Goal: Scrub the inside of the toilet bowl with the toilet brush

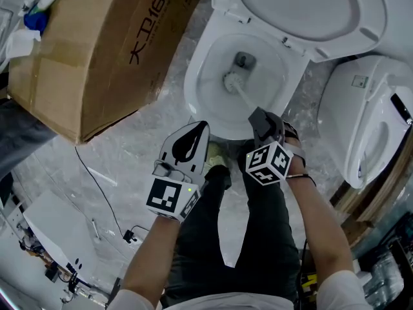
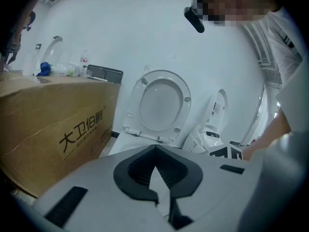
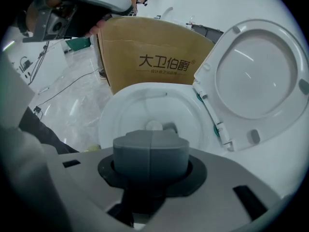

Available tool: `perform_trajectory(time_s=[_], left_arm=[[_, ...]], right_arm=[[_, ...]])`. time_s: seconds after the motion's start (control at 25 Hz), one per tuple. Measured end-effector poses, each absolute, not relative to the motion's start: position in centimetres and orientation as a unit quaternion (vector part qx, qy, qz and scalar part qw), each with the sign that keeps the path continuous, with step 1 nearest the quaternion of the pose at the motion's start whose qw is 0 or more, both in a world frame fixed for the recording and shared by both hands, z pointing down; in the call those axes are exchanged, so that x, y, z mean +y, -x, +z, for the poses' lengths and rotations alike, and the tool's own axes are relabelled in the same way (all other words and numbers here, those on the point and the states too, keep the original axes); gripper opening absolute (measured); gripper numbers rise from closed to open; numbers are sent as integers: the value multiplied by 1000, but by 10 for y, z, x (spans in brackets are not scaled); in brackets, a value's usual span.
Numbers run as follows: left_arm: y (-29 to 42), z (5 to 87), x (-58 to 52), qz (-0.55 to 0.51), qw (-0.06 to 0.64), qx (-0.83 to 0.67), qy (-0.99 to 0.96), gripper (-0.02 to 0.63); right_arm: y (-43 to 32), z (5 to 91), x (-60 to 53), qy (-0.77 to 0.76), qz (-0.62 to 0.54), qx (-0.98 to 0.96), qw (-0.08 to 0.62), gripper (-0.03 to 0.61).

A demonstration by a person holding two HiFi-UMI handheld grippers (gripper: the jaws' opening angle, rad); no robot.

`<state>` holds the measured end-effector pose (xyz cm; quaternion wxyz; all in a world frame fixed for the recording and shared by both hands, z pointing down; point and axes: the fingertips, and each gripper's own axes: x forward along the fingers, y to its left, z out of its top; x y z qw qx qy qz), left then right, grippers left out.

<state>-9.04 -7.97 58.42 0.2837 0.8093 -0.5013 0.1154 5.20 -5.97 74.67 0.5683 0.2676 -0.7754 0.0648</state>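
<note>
Clamped in the right gripper (image 1: 259, 119), the toilet brush (image 1: 241, 93) is being slanted into the toilet bowl (image 1: 192, 77) ahead; left gripper (image 1: 201, 130) is being held shut, empty.

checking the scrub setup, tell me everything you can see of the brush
The brush has a whitish round head on a pale straight handle with a grey grip end. It slants down into the bowl, with the head low inside near the bottom. The right gripper is shut on the grip.

Two toilets: an open toilet (image 1: 193, 89) beside the one cardboard box (image 1: 97, 57), another toilet (image 1: 361, 108) beyond; one brush (image 1: 232, 82).
</note>
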Motion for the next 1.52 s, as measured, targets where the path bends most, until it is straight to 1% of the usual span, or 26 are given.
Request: perform_trajectory(time_s=[0.56, 0.68, 0.76, 0.88, 1.08, 1.32, 1.52], left_arm=[[96, 606, -112, 113, 269, -508, -810, 6], [88, 612, -118, 119, 268, -502, -814, 6], [83, 617, -122, 124, 270, -497, -815, 6], [75, 616, -124, 126, 274, -491, -817, 6], [58, 588, -117, 128, 282, -472, -825, 6], [43, 535, -106, 129, 286, -460, -831, 6], [29, 488, -98, 145, 288, -440, -838, 6]], right_arm=[[-61, 802, -119, -301, 61, -742, 596, 156], [-65, 801, -128, -316, 81, -742, 586, 156], [-69, 793, -132, -333, 120, -744, 567, 156], [-78, 775, -135, -362, 186, -744, 529, 156], [-99, 726, -128, -388, 272, -749, 463, 156], [-120, 646, -113, -411, 311, -755, 406, 156], [-122, 572, -97, -407, 306, -770, 384, 156]])
